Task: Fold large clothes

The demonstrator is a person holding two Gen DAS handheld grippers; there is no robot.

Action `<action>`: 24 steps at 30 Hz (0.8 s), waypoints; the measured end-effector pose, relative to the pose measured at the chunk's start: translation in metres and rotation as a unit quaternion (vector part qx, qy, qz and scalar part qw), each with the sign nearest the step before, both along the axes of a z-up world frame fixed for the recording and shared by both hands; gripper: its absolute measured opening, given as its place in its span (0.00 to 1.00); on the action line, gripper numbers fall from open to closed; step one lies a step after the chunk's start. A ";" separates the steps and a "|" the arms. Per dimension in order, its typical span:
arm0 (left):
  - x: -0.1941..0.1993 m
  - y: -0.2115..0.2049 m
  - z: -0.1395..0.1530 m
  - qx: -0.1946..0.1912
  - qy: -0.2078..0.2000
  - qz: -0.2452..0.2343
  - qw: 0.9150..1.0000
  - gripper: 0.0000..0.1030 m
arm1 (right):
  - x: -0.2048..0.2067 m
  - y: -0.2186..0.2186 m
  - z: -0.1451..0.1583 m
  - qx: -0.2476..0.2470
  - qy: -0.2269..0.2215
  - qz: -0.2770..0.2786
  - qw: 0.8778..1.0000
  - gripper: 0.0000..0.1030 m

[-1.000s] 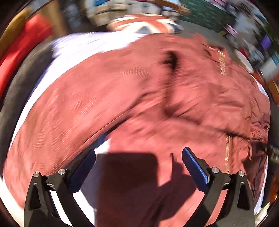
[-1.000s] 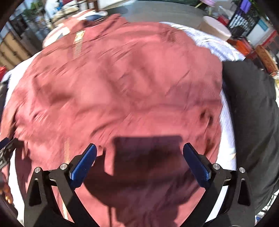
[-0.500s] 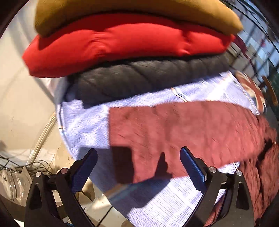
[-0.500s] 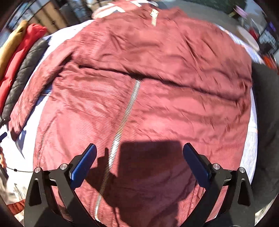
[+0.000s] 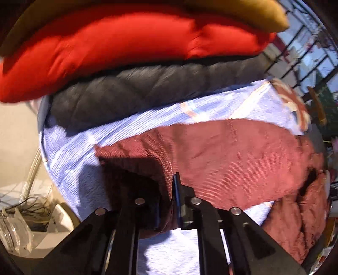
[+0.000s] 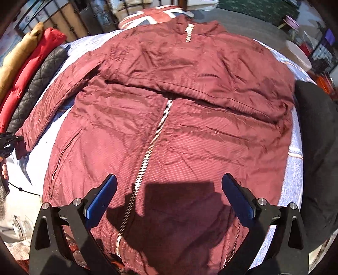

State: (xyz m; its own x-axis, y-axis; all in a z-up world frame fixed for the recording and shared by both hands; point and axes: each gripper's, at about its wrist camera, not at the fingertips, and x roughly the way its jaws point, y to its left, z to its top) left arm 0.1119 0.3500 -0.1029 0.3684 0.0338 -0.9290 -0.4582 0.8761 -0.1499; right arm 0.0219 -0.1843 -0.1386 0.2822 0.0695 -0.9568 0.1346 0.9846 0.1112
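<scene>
One maroon jacket (image 6: pixel 169 118) lay on one pale blue sheet (image 6: pixel 295 169). Three folded garments lined the far left: one tan (image 6: pixel 19 59), one red (image 6: pixel 29 69), one black quilted (image 6: pixel 36 91). Two grippers (image 6: pixel 168 196) (image 5: pixel 168 198) were present.

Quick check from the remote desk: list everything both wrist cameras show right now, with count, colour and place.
jacket: one, maroon, zipped, spread flat on the bedsheet
sleeve cuff: one, maroon, at the sheet's edge
bedsheet: one, pale blue-white, under the jacket
folded coats: three, tan, red, black quilted, side by side along the bed's edge
flag cushion: one, red and white, beyond the collar
dark garment: one, black, opposite edge
left gripper: shut on sleeve cuff
right gripper: open, above the jacket hem
</scene>
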 end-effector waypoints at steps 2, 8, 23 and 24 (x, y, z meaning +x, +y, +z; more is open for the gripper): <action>0.015 -0.026 0.029 -0.005 -0.040 -0.037 0.999 0.07 | -0.004 -0.010 0.000 0.006 -0.001 -0.020 1.000 0.95; 0.076 -0.155 0.126 -0.015 -0.158 -0.185 0.970 0.06 | -0.011 -0.035 -0.006 0.030 -0.001 -0.073 0.997 0.95; 0.055 -0.548 0.120 -0.131 -0.132 -0.514 0.838 0.08 | -0.052 -0.108 0.003 0.025 -0.010 -0.190 0.981 0.95; 0.051 -0.555 0.110 -0.126 -0.113 -0.515 0.840 0.12 | -0.055 -0.114 0.002 0.024 -0.007 -0.197 0.980 0.95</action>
